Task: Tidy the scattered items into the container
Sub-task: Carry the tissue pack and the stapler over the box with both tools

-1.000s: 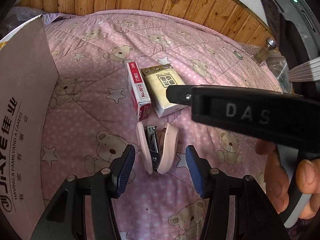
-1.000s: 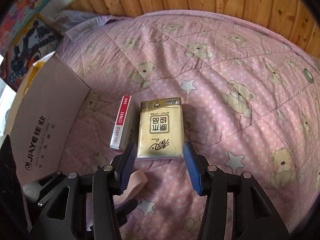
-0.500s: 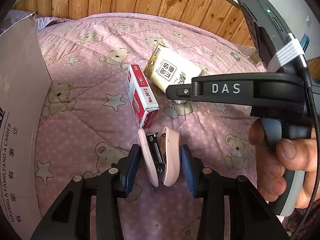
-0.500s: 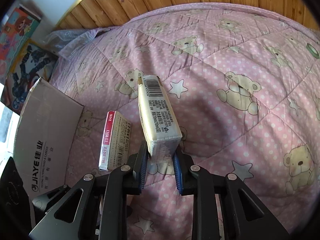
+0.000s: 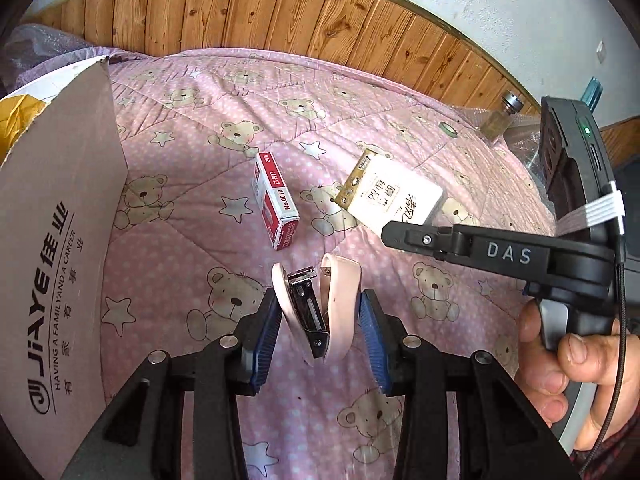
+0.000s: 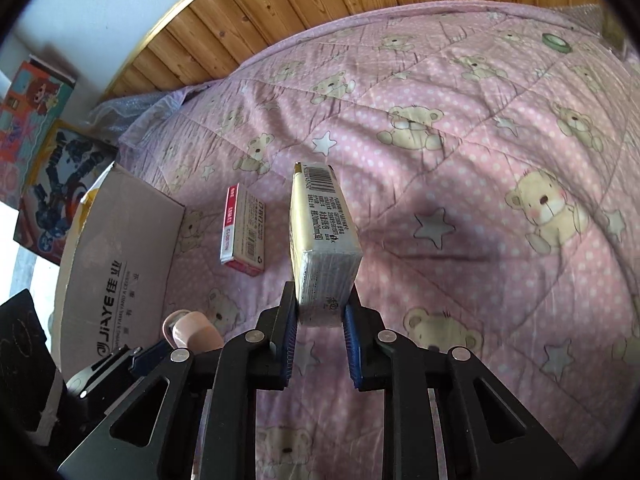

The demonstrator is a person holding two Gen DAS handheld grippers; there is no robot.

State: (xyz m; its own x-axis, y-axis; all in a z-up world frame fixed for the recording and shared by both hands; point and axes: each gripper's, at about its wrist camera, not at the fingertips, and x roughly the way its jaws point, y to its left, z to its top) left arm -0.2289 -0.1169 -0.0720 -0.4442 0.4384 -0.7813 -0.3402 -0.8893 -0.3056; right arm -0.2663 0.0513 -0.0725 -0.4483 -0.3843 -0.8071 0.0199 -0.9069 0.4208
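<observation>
Tissue pack [image 6: 320,248] held off the quilt [image 6: 460,208], right gripper [image 6: 320,344] clamped on its near end, long axis pointing away from the jaws. Cardboard box [image 6: 120,280] lies to its left. Pink stapler [image 5: 320,312] sits pinched in the left gripper [image 5: 320,336], nearer the box. Staple box [image 5: 276,200] on the quilt beyond the stapler, just right of the cardboard box

A pink bear-print quilt [image 5: 192,240] meets wood panelling [image 5: 260,12]; picture boxes [image 6: 36,128] stand against the wall
</observation>
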